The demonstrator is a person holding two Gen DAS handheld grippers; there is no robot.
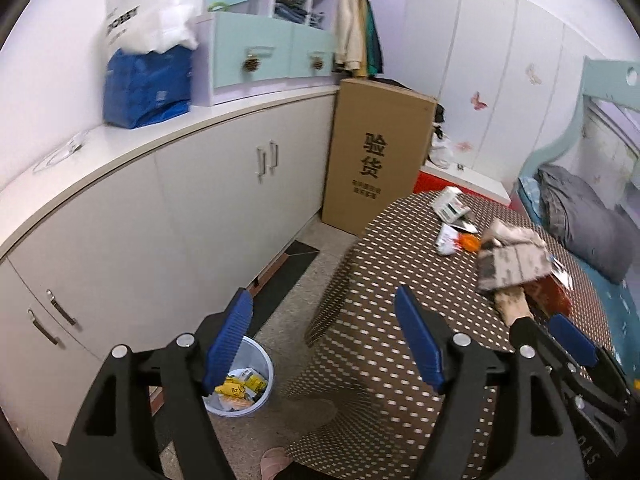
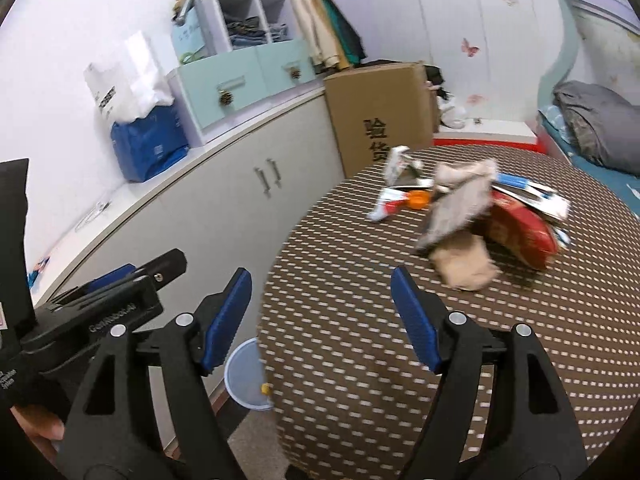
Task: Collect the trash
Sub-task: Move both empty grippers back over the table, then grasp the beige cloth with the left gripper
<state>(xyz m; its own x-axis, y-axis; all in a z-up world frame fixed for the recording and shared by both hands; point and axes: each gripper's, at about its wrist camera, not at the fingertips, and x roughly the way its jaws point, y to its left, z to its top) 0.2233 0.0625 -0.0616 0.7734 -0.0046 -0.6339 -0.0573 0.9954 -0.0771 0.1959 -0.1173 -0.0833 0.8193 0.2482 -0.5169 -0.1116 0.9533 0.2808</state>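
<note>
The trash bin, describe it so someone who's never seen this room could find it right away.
Look at the floor between the long white cabinet and the patterned table. The trash bin is a small, round, pale blue bucket with yellow wrappers inside, the only open container down there.

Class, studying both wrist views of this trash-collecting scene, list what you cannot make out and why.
- Bin contents: left view, partly hidden by the left claw; right view, cut off by the tablecloth.
- Trash pile labels: blurred in both views.
- Carton small print: too small.
</note>
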